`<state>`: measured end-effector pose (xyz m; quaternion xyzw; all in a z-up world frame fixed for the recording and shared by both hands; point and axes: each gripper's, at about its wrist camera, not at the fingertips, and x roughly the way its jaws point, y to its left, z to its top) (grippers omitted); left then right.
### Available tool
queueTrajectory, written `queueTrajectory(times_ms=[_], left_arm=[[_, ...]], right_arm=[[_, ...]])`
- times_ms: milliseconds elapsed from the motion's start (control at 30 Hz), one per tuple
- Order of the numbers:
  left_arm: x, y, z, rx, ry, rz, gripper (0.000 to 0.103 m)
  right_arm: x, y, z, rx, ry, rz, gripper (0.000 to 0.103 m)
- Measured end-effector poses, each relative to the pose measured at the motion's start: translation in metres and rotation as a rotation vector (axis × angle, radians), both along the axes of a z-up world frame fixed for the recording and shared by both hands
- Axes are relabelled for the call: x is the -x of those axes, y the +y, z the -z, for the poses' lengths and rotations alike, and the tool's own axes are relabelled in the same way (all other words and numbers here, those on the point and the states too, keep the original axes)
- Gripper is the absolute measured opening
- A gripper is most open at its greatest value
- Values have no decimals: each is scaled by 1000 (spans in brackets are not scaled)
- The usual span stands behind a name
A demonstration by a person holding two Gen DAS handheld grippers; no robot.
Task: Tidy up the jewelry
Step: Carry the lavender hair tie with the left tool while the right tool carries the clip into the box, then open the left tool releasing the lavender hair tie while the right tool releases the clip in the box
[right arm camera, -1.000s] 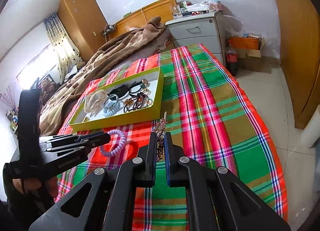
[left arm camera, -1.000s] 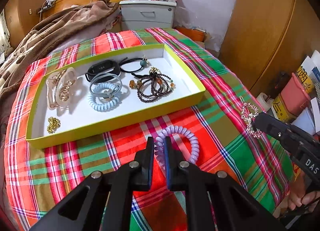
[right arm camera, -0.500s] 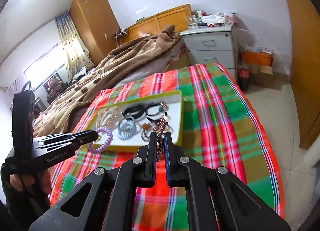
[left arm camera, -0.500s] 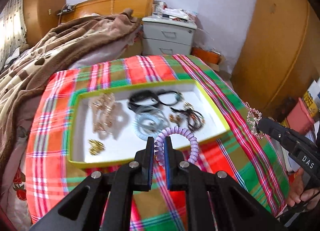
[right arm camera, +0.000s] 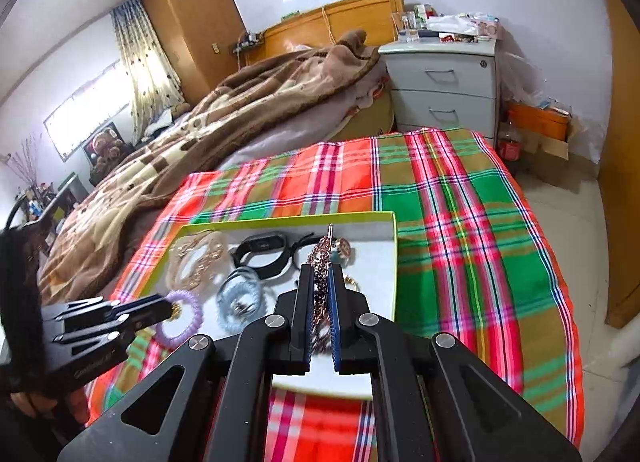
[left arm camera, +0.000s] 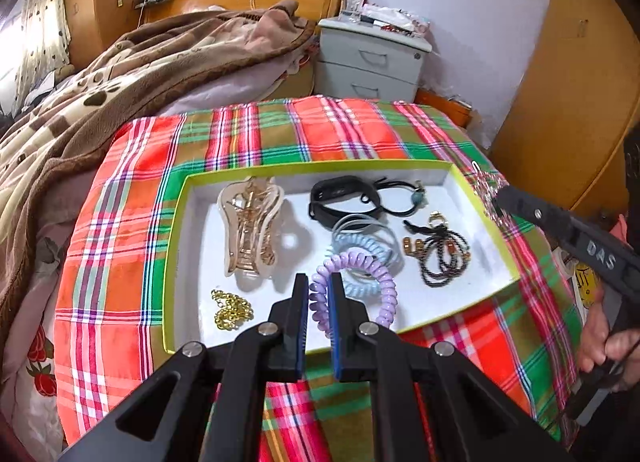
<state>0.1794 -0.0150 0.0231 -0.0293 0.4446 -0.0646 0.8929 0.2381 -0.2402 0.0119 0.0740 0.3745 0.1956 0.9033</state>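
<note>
Left tongs (left arm camera: 319, 294), tilted down, are clenched on a purple coil tie (left arm camera: 356, 286) above the tray (left arm camera: 172, 262). Right tongs (right arm camera: 320, 286) grip a rhinestone clip (right arm camera: 322, 258) over the tray's right part. Its side reads "DAS".

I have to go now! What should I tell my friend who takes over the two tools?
Left tool: shut on the purple coil hair tie, held above the tray's near side.
Right tool: shut on the sparkly hair clip, over the tray's right part.
Already in the tray: claw clip, gold chain, black band, blue coil ties, bead bracelets.
Left to do: set both held pieces in the tray.
</note>
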Motion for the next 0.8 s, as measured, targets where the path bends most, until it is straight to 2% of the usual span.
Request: queueTrajectory(times_ms=[400,800], left_arm=[[-17,4,22,-1,44,-13,10],[-21,2,33,7,75,-19,11]], right_arm=[[-45,8,30,55,73,15,7],[-54,13,43,127,94,28,8]])
